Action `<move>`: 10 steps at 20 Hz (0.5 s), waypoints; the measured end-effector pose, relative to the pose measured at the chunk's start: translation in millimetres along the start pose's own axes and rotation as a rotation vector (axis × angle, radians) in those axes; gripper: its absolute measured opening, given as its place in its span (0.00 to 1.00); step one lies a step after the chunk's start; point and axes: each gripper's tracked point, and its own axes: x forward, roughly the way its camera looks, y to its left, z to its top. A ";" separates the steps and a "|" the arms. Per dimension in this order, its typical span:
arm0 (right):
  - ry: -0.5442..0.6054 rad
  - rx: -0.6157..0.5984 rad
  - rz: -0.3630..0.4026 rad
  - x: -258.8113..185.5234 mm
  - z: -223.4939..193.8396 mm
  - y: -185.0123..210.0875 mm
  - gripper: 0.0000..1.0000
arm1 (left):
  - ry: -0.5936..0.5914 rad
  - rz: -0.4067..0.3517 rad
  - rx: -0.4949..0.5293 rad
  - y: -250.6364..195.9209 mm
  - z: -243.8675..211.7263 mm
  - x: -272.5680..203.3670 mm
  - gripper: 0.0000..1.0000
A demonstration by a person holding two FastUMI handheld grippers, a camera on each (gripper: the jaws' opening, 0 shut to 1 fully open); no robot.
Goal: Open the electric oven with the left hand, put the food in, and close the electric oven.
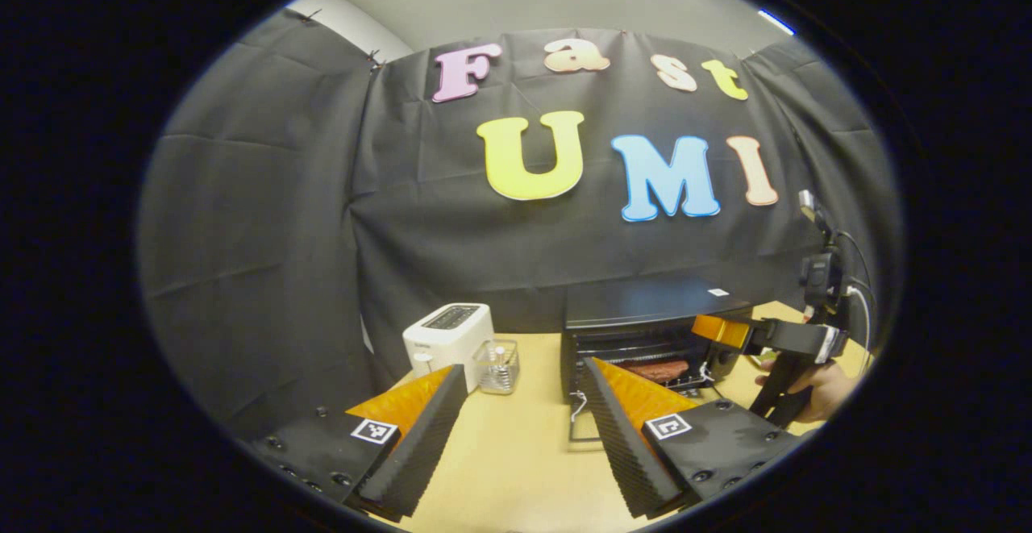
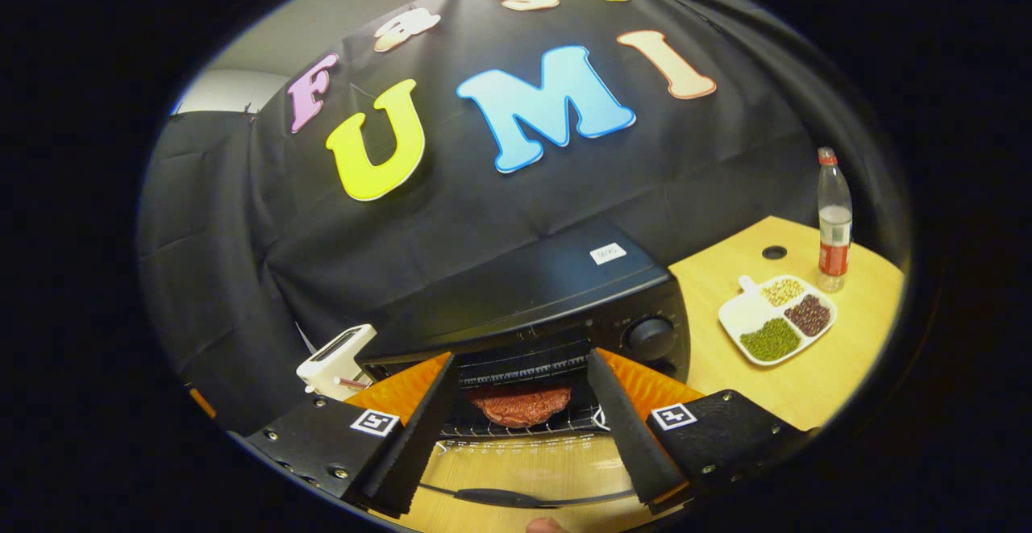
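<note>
The black electric oven [image 1: 645,303] stands on the wooden table with its door [image 2: 524,462] folded down flat. A reddish meat patty [image 2: 520,404] lies on the wire rack inside, also seen as the patty [image 1: 665,370] in the left gripper view. My right gripper [image 2: 522,358] is open just in front of the oven mouth, its fingers either side of the patty and apart from it. In the left gripper view the right gripper [image 1: 717,330] is at the oven's front, held by a hand [image 1: 818,388]. My left gripper [image 1: 524,368] is open and empty, well back from the oven.
A white toaster [image 1: 447,335] and a small clear container [image 1: 497,365] stand left of the oven. Right of the oven are a white divided plate of beans [image 2: 776,319] and a plastic bottle [image 2: 833,222]. The oven knob [image 2: 651,335] is beside my right finger.
</note>
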 end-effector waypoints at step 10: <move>-0.194 -0.213 -0.076 -113.0 92.9 -37.9 0.98 | 0.080 -0.128 -0.021 -65.8 -53.9 20.3 1.00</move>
